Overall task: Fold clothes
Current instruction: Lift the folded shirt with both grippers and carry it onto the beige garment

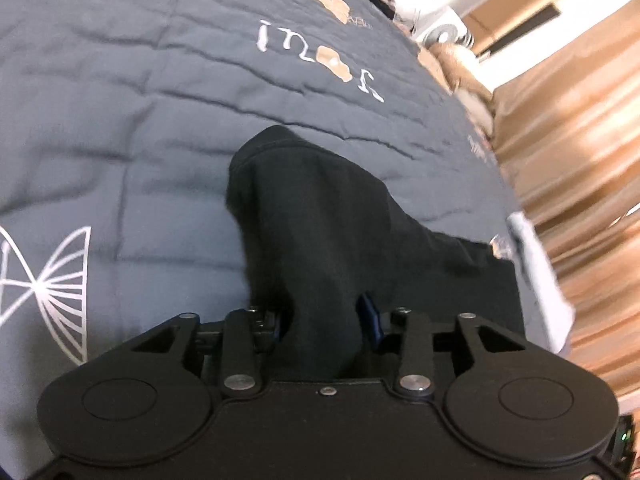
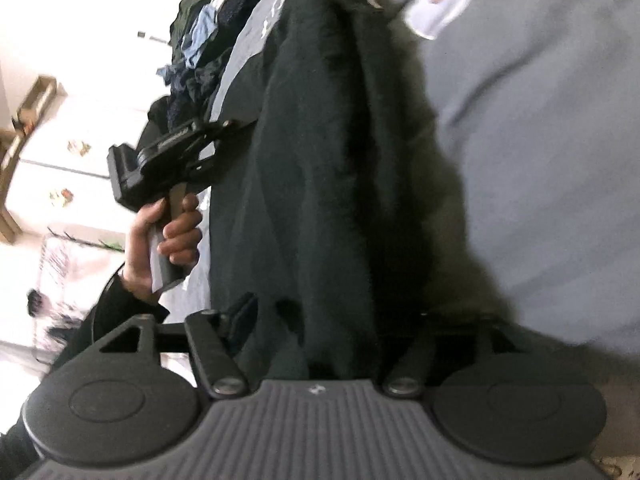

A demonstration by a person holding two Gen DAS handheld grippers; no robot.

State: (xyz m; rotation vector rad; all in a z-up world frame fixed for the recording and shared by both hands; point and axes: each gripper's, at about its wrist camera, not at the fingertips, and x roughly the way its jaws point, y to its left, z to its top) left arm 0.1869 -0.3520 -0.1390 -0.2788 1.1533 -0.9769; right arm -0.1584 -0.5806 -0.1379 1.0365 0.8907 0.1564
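Two grippers hold one black garment (image 1: 320, 216) over a grey quilt (image 1: 120, 120) on a bed. From the left wrist camera, the left gripper (image 1: 326, 320) is narrow and pinches a bunch of the black cloth between its blue pads (image 1: 370, 312); the garment runs forward and to the right, its far end lying on the quilt. Only this view shows the quilt's edge on the right and brown curtains (image 1: 580, 160) beyond it. The right wrist camera shows the garment (image 2: 320, 160) hanging in long folds over the right gripper (image 2: 320, 340); cloth hides the fingertips, so I cannot tell its grip. Only here a hand (image 2: 168, 236) with the left gripper appears, and a pile of clothes (image 2: 200, 40) behind. Bare quilt lies on the right.
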